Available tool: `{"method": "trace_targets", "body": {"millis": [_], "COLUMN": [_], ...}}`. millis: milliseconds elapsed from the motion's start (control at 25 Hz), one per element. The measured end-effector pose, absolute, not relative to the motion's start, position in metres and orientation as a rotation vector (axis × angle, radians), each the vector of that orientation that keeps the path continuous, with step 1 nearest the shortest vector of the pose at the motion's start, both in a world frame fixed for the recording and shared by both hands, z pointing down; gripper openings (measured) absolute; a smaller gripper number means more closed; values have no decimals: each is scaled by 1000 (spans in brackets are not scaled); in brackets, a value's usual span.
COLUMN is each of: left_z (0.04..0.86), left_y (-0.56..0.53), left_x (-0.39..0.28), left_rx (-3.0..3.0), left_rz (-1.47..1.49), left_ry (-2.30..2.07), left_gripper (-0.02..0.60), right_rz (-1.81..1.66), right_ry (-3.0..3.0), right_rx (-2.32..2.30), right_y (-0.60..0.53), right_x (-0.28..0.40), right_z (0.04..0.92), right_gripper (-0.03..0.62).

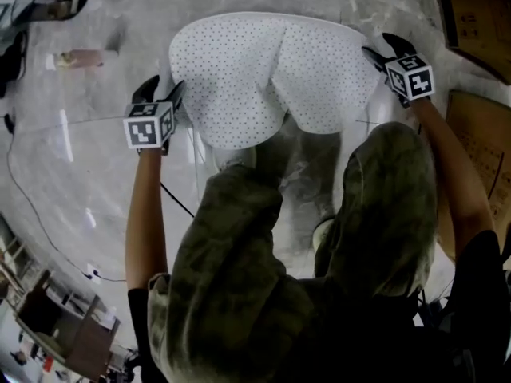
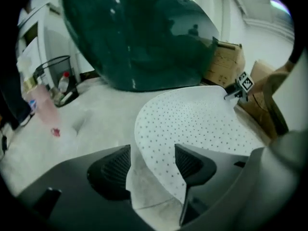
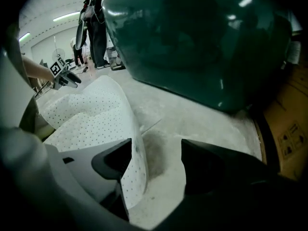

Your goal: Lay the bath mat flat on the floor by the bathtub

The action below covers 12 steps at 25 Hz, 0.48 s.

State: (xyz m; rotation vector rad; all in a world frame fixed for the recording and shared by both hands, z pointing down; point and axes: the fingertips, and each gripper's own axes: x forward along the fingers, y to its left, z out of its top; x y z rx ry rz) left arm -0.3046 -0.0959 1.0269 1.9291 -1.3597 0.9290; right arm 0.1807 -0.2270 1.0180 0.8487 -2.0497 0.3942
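Head view: bath mat point(image 1: 239, 70) spans from left tool point(image 1: 162, 91) to right tool point(image 1: 383, 50).

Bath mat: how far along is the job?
Done: the bath mat is down on the floor beside the dark green bathtub. In hand: the left gripper and right gripper are both open, each with a raised mat edge between its jaws, unclamped. Left: flatten it, since a fold humps across the middle and both ends curl up.
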Motion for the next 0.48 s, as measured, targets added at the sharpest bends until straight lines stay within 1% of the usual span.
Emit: {"method": "trace_targets", "body": {"millis": [160,360,480], "left_z": [1047,1069,1079], "left_y": [-54,-34,-31], "left_x": [-305,-290,-281], "left_rx": [1802,1707,1651], "left_rz": [765,597,527], "left_ry": [-1345,-1326,-1299], "left_gripper": [291,296,296], "right_rz": [612,927,1035], "right_ry": [-2032,-2030,-2009], "right_rx": [944,956,997], "right_y": [-197,-157,-149], "right_x": [204,210,212], "right_z": [1036,1069,1078], "right_gripper": [319,319,319]}}
